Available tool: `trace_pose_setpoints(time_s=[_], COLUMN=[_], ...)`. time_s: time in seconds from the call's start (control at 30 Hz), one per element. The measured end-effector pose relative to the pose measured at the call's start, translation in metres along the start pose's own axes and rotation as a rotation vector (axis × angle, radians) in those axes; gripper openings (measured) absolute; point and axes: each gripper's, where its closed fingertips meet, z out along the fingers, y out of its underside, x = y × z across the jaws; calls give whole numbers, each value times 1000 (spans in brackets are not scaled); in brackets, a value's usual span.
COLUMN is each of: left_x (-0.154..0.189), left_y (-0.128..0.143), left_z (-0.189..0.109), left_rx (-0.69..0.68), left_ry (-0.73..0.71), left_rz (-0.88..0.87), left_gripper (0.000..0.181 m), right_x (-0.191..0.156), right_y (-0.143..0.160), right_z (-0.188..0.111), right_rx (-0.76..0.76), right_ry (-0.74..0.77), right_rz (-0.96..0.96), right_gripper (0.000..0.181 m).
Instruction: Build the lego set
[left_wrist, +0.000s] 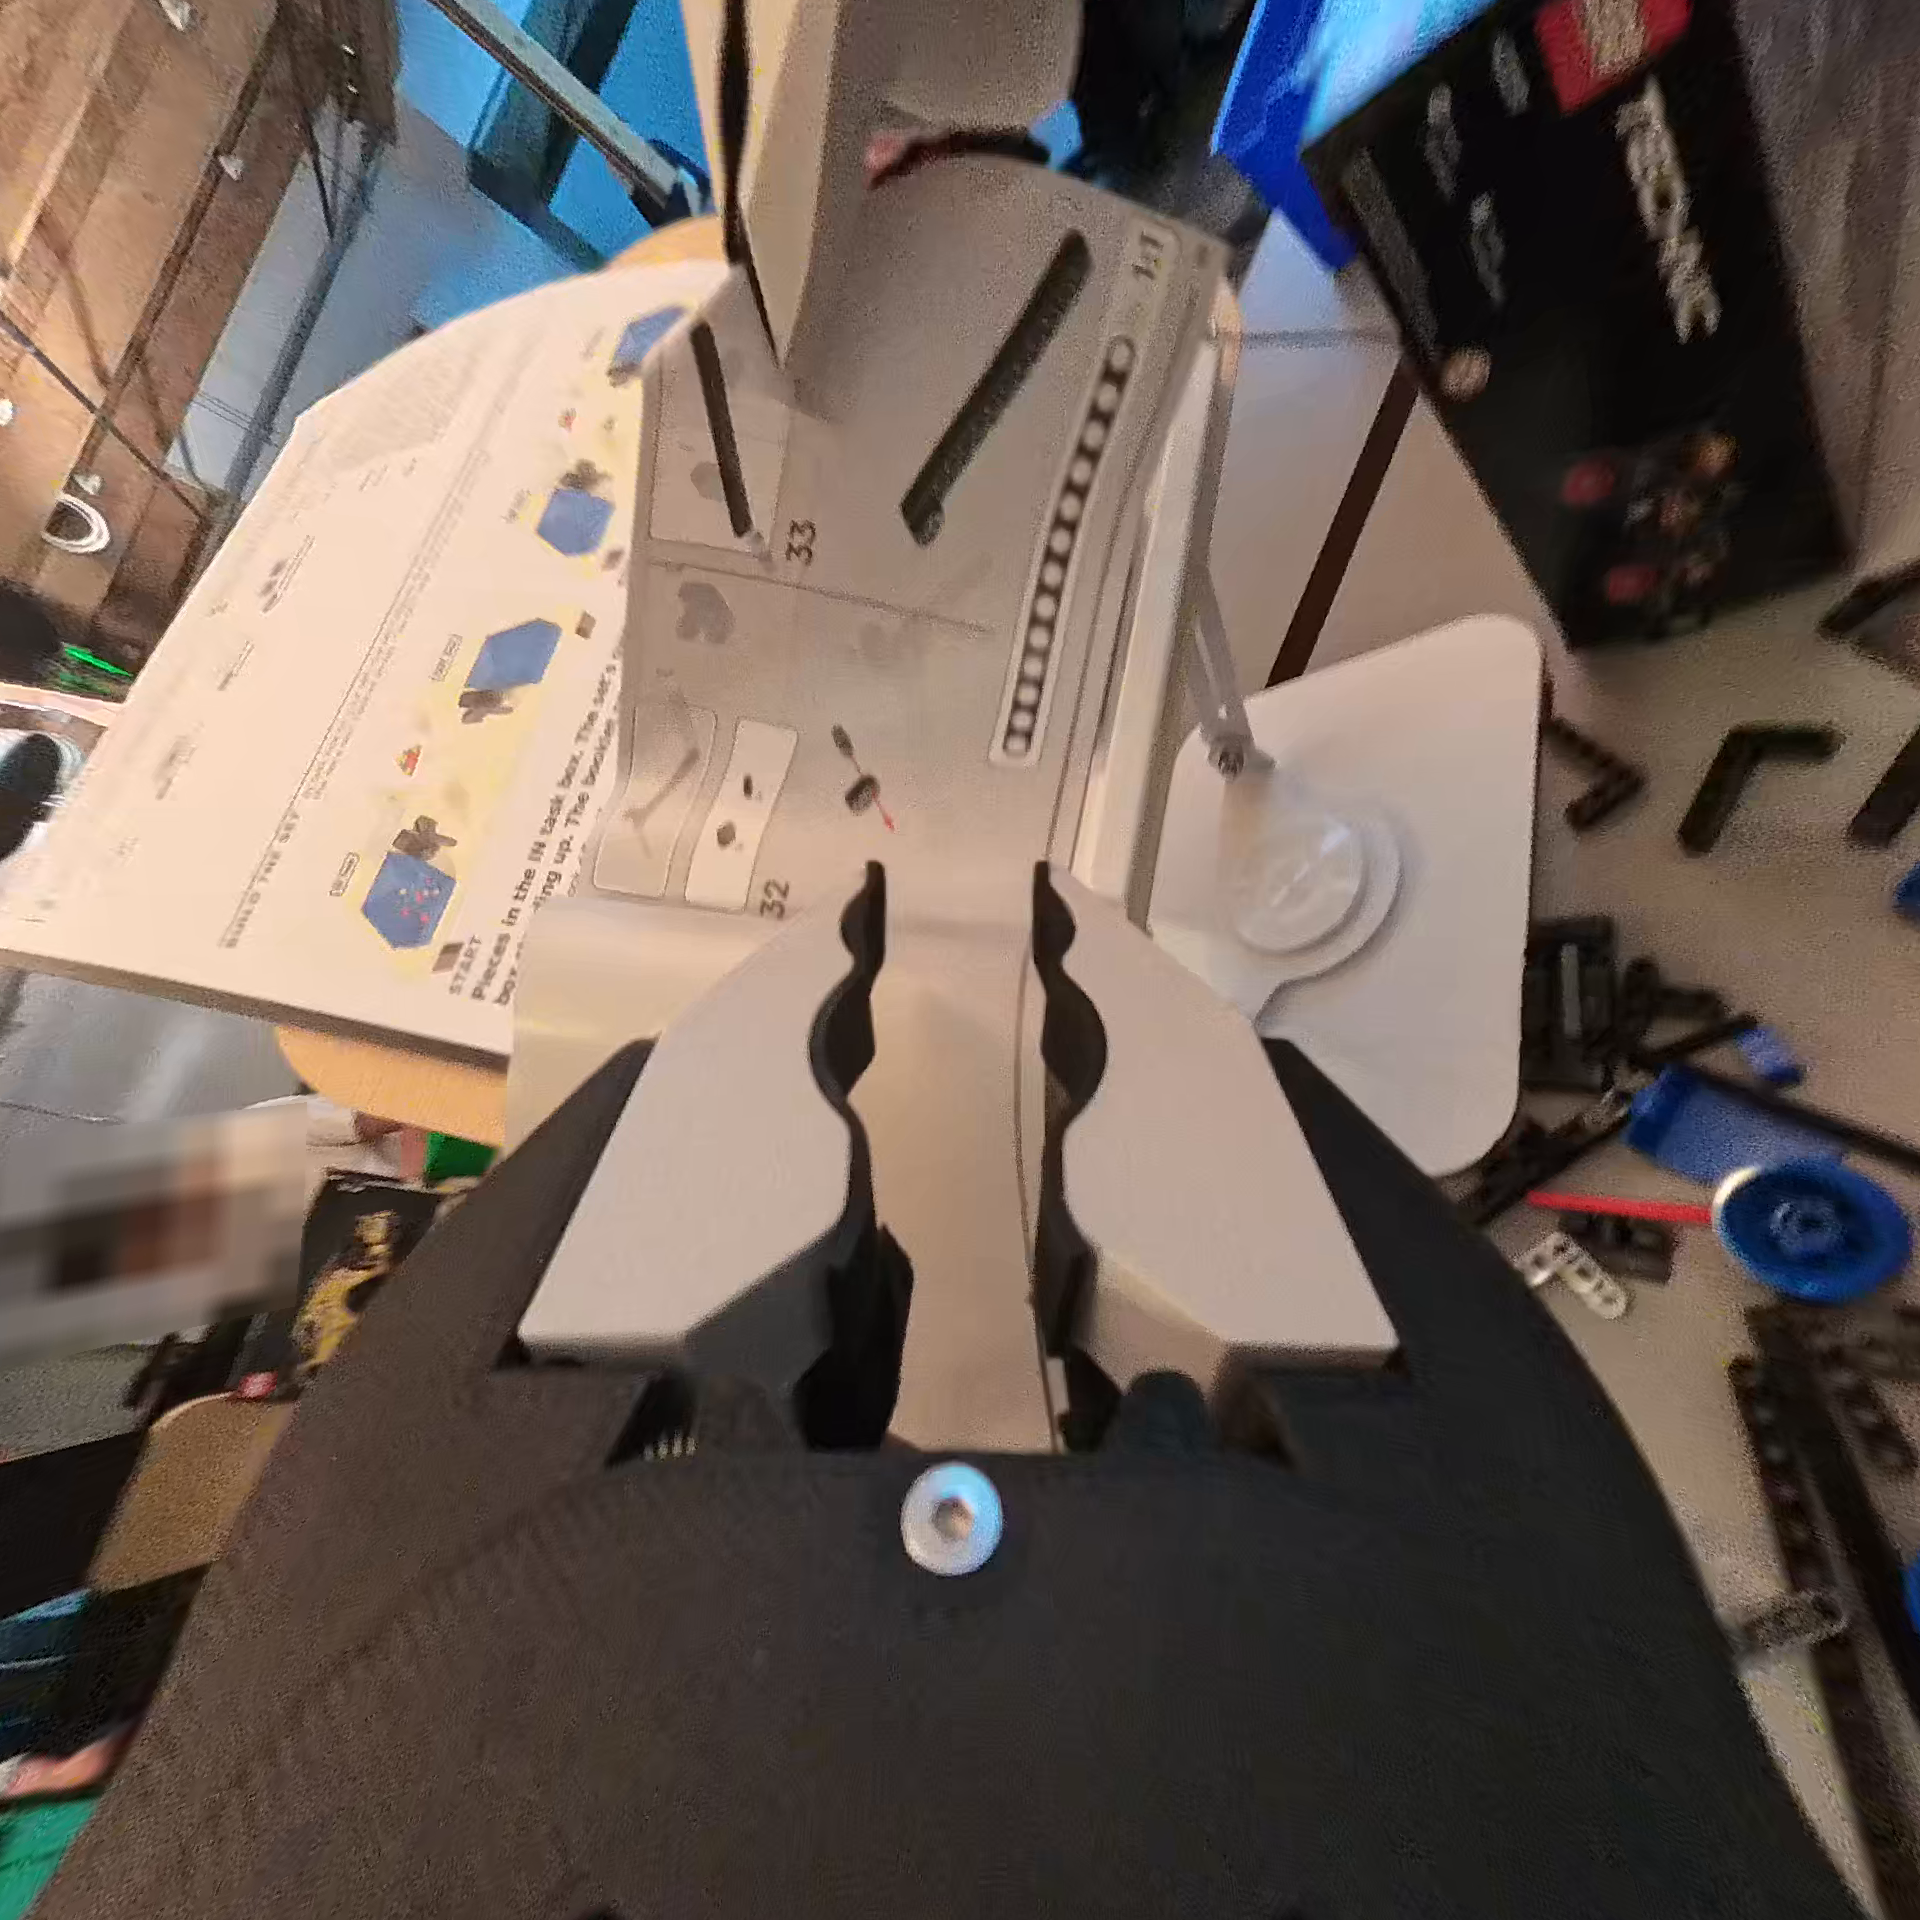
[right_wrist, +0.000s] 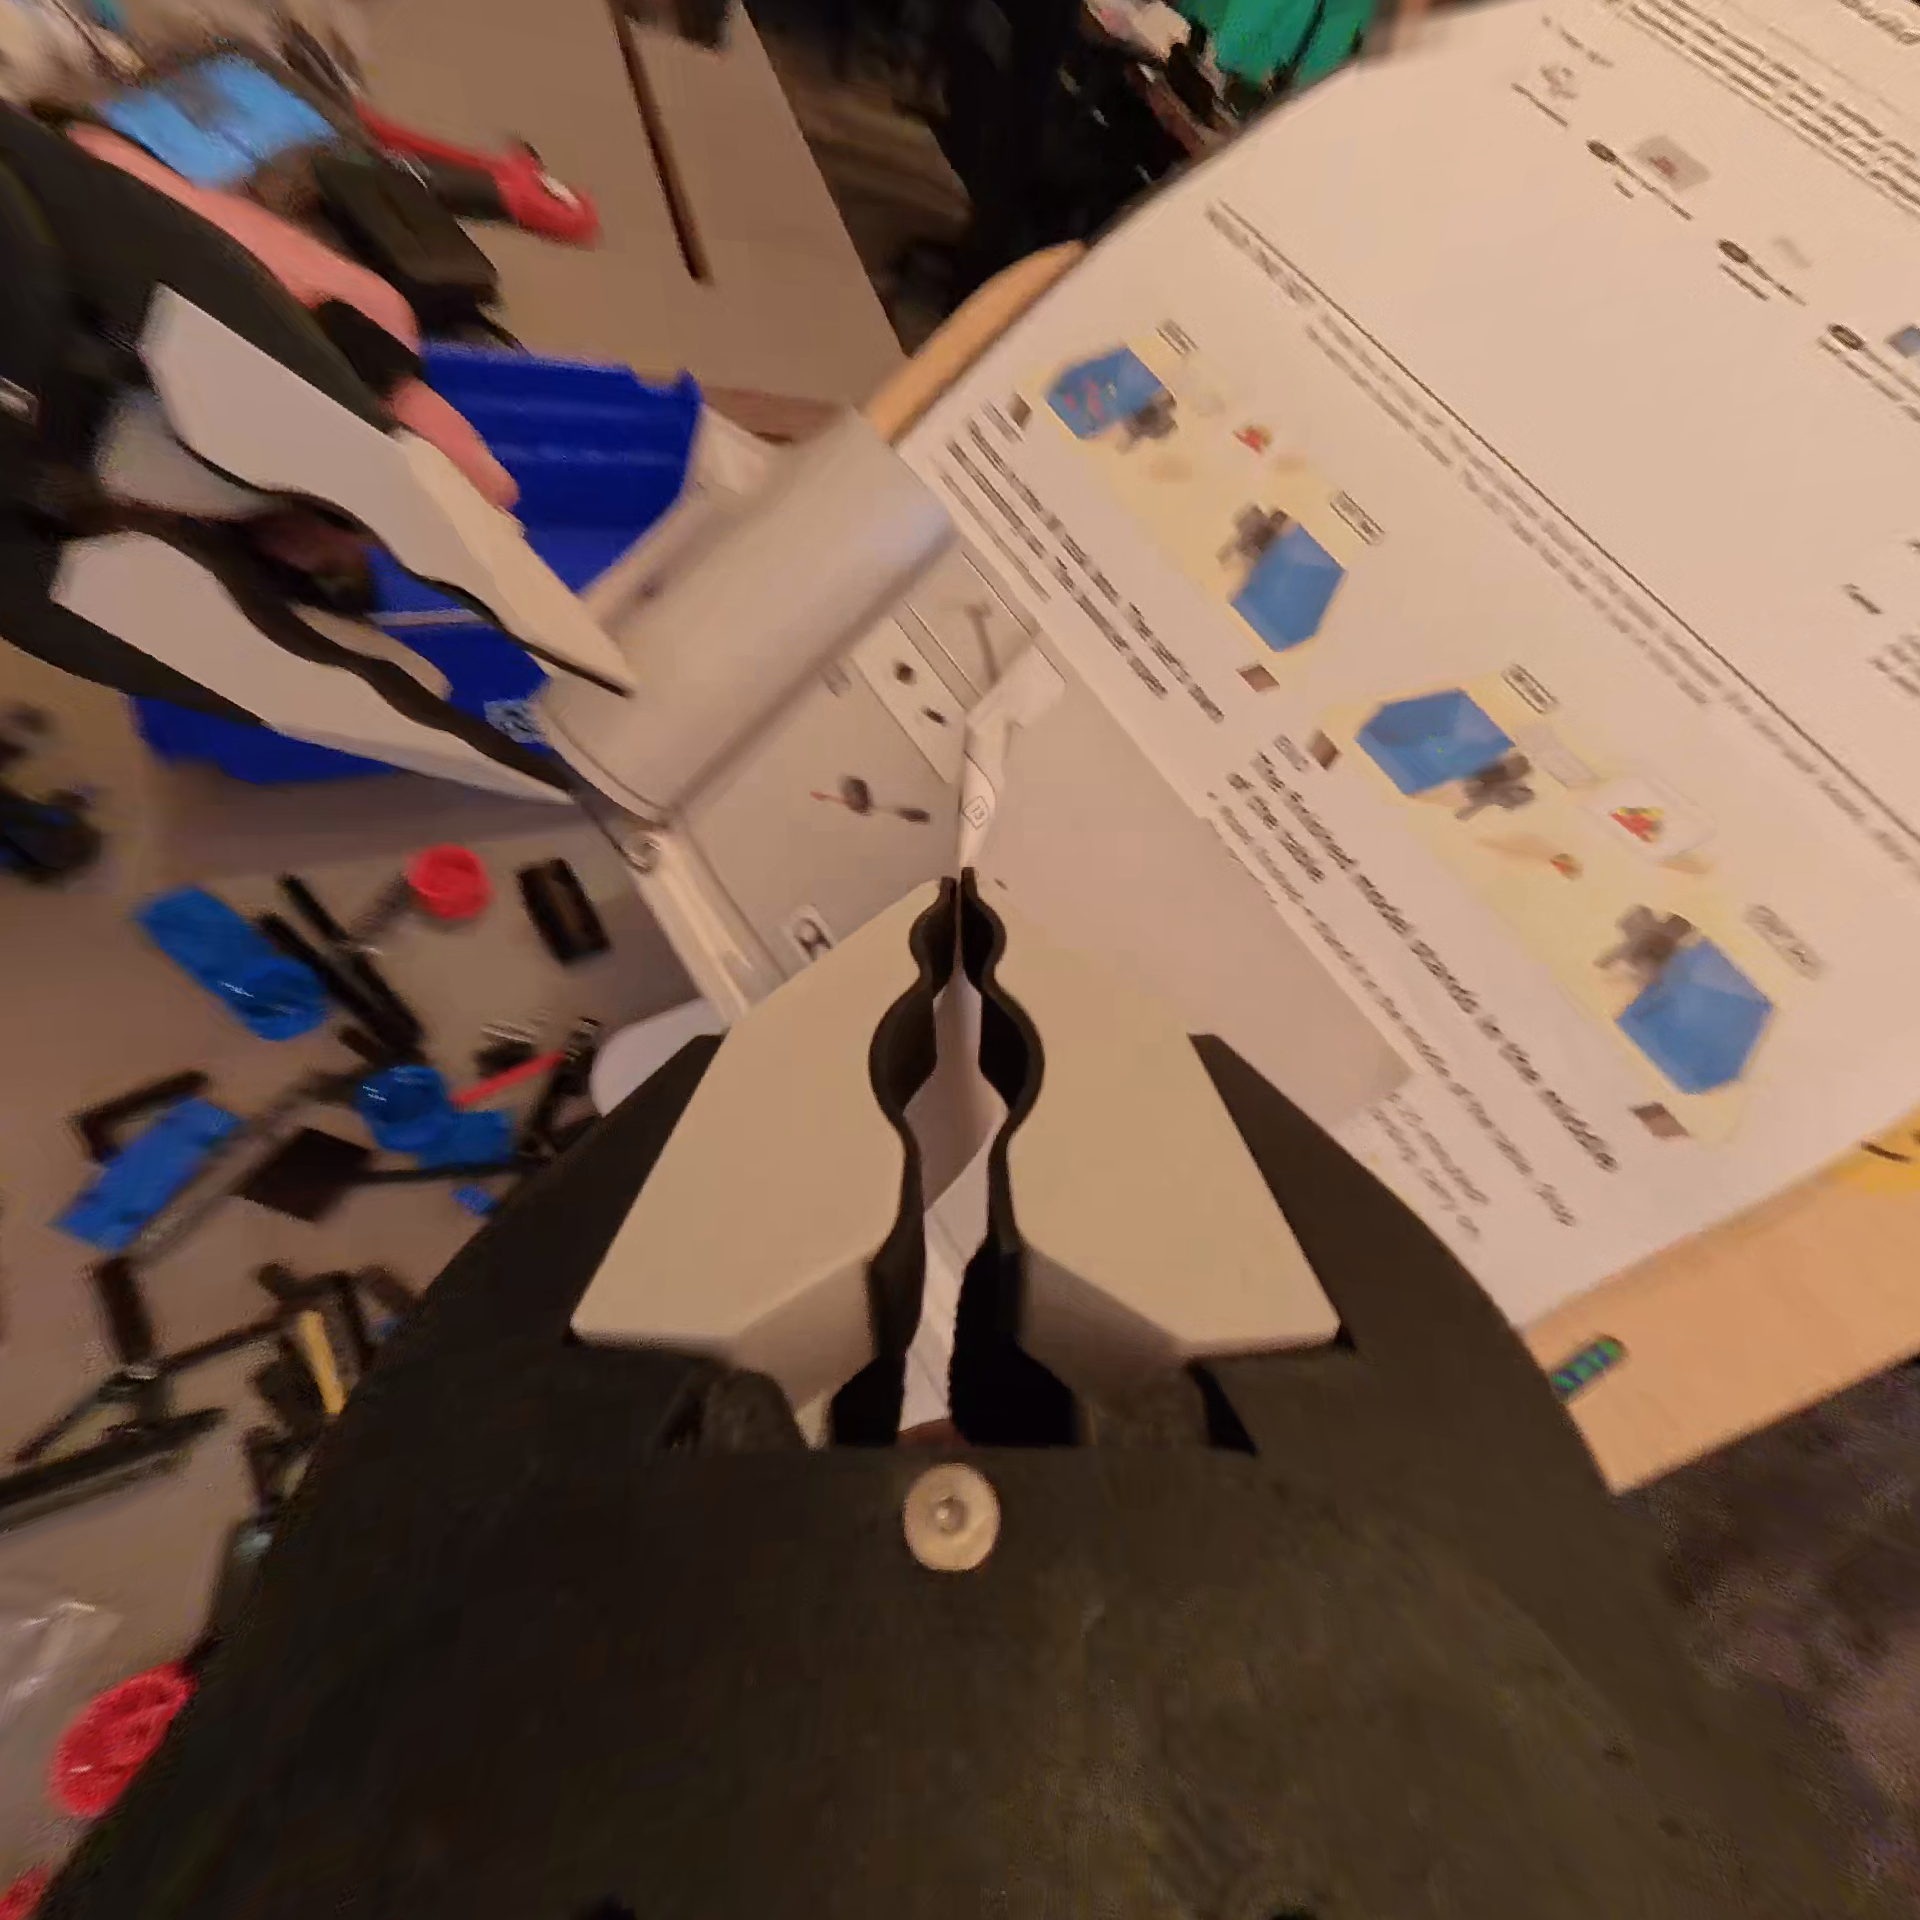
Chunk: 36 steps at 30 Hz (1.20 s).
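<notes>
The grey instruction booklet (left_wrist: 914, 623) stands open on a white stand (left_wrist: 1403, 831). My left gripper (left_wrist: 956, 883) is open just in front of the lower page, with nothing pressed between its pads. In the right wrist view it (right_wrist: 597, 732) hovers at the booklet's left side, held by a hand. My right gripper (right_wrist: 958, 888) is shut on the thin edge of a booklet page (right_wrist: 977, 800), which runs between its pads. One of its white fingers (left_wrist: 831, 208) shows at the top of the left wrist view.
A large printed sheet (right_wrist: 1455, 520) lies on the round wooden table beside the booklet. A black set box (left_wrist: 1558, 312) stands at the right. Loose black beams (left_wrist: 1745, 779), a blue wheel (left_wrist: 1803, 1226) and a red piece (right_wrist: 447, 881) are scattered around. A blue bin (right_wrist: 561, 447) stands behind. My hands' fingertips stand some 12 cm from each other. About 20 cm separates my left fingertips from the blue wheel (left_wrist: 1803, 1226). Seen from the right wrist view (right_wrist: 402, 1094) as well.
</notes>
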Motion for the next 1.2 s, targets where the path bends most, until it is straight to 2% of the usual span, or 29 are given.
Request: trace_pose_setpoints(time_s=[0.13, 0.3, 0.53, 0.73, 1.03, 1.13, 1.2], left_x=[-4, 4, 9, 6, -3, -4, -10], left_y=[-23, -39, -42, -22, 5, 14, 20], left_z=[-3, -16, -39, -60, -65, -68, -72], left_rx=[118, 236, 357, 456, 475, 458, 462], left_ry=[55, 183, 297, 371, 333, 338, 326], left_rz=[-194, -449, -680, -842, -906, -937, -971], left_gripper=[34, 49, 69, 65, 0, 0, 10], right_x=[-33, -67, -109, -119, -124, -121, -117], right_y=[-24, -52, -82, -84, -74, -70, -68], right_z=[-1, 16, 52, 79, 85, 81, 78], right_rx=[93, 171, 245, 263, 239, 227, 228], right_ry=[-139, -219, -324, -355, -338, -318, -295], right_rz=[71, 115, 186, 232, 197, 175, 160], right_gripper=[0, 2, 33, 35, 40, 39, 39])
